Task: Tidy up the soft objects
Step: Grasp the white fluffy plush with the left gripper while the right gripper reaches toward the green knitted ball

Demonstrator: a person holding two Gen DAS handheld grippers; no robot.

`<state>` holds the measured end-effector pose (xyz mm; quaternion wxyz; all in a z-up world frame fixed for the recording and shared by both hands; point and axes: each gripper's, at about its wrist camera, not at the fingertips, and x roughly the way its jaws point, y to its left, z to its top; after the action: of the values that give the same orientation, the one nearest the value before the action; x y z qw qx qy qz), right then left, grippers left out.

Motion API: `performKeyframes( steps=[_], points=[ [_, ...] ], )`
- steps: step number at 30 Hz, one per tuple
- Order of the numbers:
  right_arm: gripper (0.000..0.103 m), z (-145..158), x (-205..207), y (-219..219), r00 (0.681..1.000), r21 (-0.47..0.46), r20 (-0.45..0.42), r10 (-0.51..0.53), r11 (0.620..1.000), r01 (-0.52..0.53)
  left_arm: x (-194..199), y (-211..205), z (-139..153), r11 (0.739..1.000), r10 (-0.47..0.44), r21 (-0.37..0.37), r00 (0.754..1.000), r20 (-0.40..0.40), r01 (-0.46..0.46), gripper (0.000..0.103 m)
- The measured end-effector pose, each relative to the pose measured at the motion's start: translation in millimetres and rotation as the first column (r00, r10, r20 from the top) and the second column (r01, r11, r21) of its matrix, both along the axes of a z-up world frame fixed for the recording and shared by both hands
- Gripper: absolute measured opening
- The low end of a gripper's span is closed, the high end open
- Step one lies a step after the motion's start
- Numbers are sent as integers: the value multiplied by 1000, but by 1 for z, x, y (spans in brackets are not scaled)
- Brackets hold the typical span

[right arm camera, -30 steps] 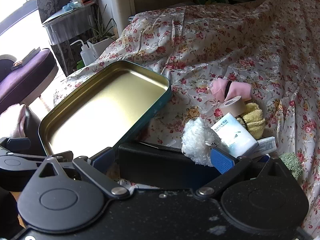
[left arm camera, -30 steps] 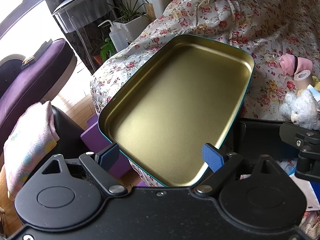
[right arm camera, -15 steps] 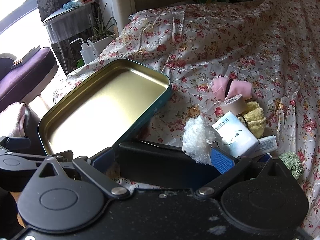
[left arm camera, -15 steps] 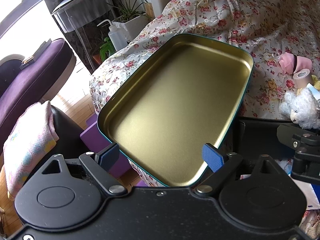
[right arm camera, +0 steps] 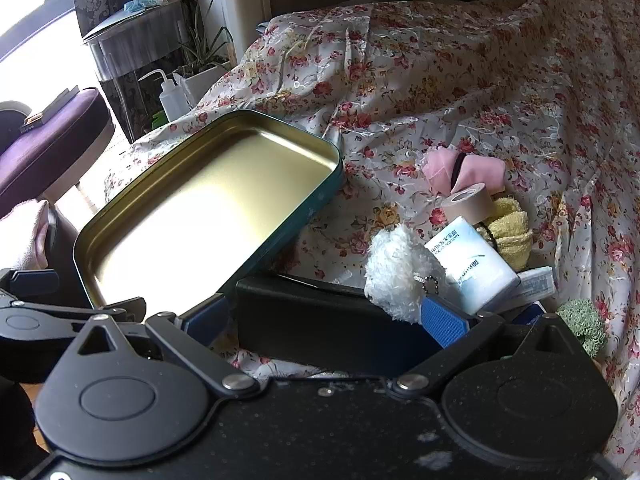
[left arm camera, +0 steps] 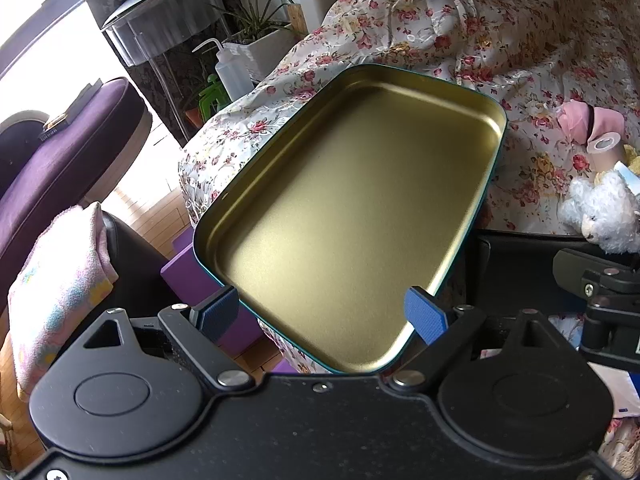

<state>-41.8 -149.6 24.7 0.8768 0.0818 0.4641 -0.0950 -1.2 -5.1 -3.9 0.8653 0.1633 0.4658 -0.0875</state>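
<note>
— So, where do we stand with the tin tray (left arm camera: 352,216)?

— It sits tilted on the edge of the flowered bedspread (right arm camera: 500,92), near corner overhanging. Its long axis runs from our left gripper (left arm camera: 320,312) up toward the far right, open face up and empty.

— Are we holding it?

— We can't tell; the left fingers straddle the near corner, spread wide. The right gripper (right arm camera: 336,320) is released, over a black case (right arm camera: 320,320).

— Risks?

— The tray could slide off. And the white plush (right arm camera: 400,276), pink cloth (right arm camera: 476,168), yellow cloth (right arm camera: 512,232) and green cloth (right arm camera: 580,320) lie tangled with a tape roll (right arm camera: 468,200) and tissue pack (right arm camera: 468,264); we might drag the wrong thing.
</note>
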Motion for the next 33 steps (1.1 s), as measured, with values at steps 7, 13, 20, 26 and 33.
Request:
performKeyframes(
  steps=[7, 13, 20, 26, 33],
  points=[
    [103, 5, -3, -4, 1000, 4, 21, -11, 1000, 11, -1, -1, 1, 1000, -8, -3, 1000, 8, 8, 87],
    [103, 24, -10, -19, 995, 9, 80, -54, 999, 53, -5, -7, 5, 999, -38, -13, 999, 27, 38, 87],
    [103, 55, -26, -80, 961, 35, 171, -216, 976, 214, -18, -22, 13, 992, -119, -27, 990, 80, 121, 87],
    [103, 65, -45, -141, 897, 43, 192, -398, 917, 397, -28, -43, 20, 975, -204, -77, 976, 81, 210, 86],
    [103, 42, -61, -183, 842, 64, 73, -534, 845, 531, -42, -80, 25, 929, -341, -135, 939, 47, 345, 87]
  ],
)
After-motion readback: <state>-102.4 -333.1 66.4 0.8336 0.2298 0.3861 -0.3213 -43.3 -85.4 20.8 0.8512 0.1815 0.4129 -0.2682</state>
